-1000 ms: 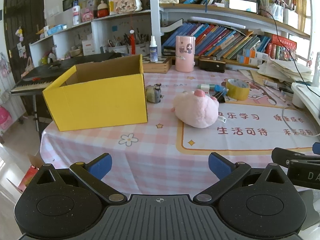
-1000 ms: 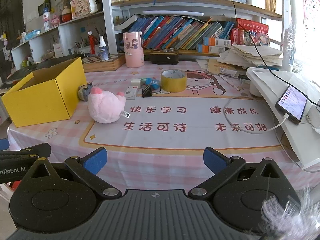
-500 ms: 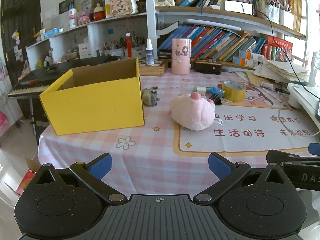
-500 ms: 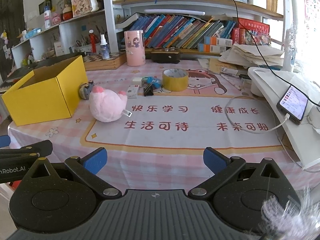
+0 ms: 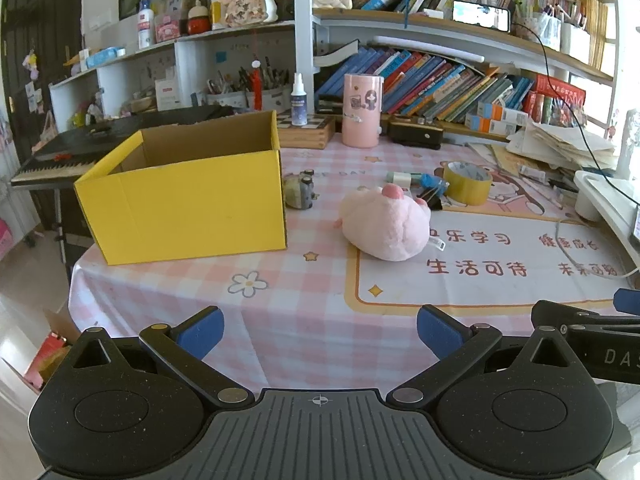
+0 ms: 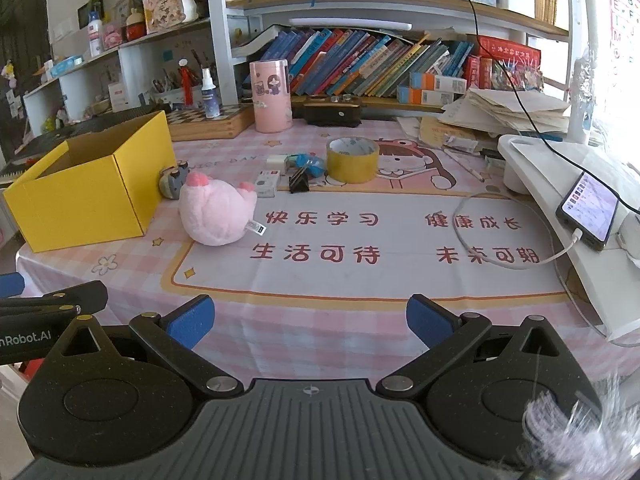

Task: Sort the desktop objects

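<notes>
Both grippers (image 5: 320, 330) (image 6: 308, 322) gape over the table's (image 5: 304, 320) near edge.

Fluffy plush pig (image 5: 386, 222), matt cardboard box (image 5: 188, 204)

An open yellow cardboard box (image 5: 188, 200) stands upright at nine o'clock on the table; a pink plush pig (image 5: 386, 222) lies at its three o'clock; a small grey toy (image 5: 298, 190) sits just beside the box's far corner; a yellow tape roll (image 6: 352, 159) lies flat at one o'clock, a black binder clip (image 6: 299, 180) near it.
</notes>
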Tool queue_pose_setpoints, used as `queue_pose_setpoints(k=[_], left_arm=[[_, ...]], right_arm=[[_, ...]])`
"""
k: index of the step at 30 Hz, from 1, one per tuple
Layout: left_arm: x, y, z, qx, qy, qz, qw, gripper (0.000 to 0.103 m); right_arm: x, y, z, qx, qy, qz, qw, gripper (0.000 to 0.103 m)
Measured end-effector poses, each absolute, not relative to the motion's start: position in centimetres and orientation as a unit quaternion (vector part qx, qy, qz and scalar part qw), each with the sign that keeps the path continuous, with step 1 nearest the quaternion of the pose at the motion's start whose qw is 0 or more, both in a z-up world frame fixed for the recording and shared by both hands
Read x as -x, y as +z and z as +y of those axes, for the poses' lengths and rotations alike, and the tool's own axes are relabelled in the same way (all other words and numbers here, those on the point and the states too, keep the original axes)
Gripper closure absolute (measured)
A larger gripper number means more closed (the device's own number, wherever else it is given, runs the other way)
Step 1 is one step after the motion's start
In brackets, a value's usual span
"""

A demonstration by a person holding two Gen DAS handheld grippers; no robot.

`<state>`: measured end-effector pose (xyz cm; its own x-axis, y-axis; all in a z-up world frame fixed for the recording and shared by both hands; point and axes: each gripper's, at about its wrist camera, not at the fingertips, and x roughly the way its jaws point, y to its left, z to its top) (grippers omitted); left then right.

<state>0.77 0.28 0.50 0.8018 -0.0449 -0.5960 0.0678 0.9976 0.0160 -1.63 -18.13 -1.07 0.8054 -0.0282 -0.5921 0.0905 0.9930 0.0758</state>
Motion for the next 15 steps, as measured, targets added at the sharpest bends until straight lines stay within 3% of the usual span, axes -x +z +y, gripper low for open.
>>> queue_pose_setpoints(k=[15], left_arm=[[-1.25, 0.18, -0.19, -0.018, -0.034, 0.322, 0.946, 0.0]], right_arm=[[1.26, -1.03, -18.26, -0.045, -0.028, 0.319, 0.946, 0.0]])
